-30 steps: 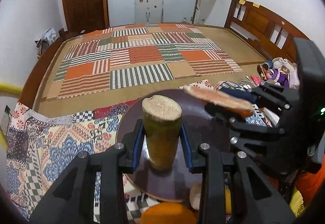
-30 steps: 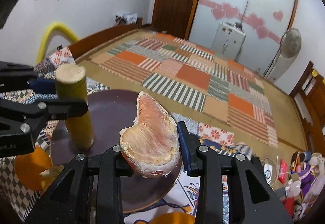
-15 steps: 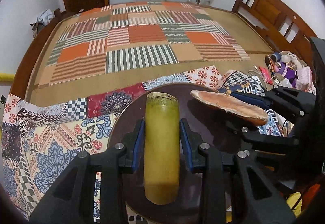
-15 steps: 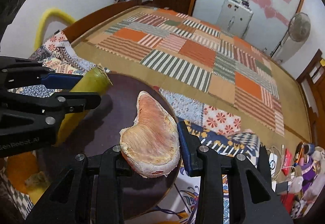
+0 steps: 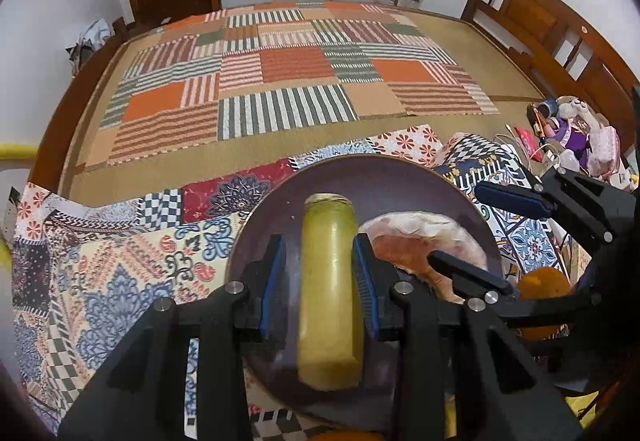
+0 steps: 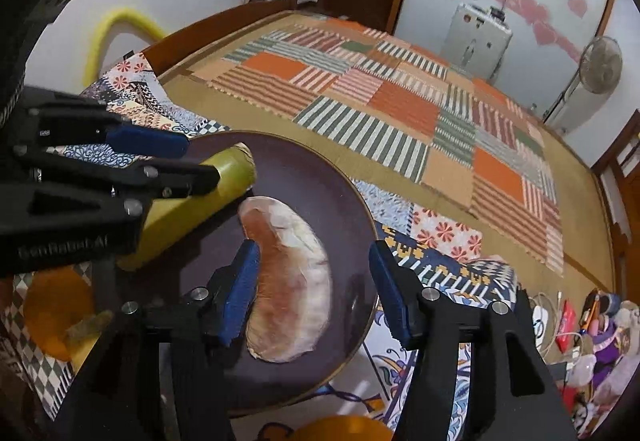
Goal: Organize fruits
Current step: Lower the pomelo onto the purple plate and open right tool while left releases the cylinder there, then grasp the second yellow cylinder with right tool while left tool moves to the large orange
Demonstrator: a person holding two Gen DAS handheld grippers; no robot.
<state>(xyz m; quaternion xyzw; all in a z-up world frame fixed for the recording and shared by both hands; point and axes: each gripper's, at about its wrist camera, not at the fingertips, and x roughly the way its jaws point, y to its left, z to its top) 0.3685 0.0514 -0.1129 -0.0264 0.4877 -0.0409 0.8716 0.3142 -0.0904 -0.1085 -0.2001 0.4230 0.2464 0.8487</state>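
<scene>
The right gripper has just opened, releasing the pomelo segment onto the plate; the left gripper seemingly clamps the sugarcane piece.

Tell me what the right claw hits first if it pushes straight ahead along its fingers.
Probably the pinkish fruit segment lying between the right claw's just-opened jaws on the dark plate. Past it, the plate itself; depth is hard to judge.

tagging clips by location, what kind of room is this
Most likely a bedroom in a home: a large bed with a patchwork cover, a wooden headboard beside it, and a standing fan by the far wall.
</scene>
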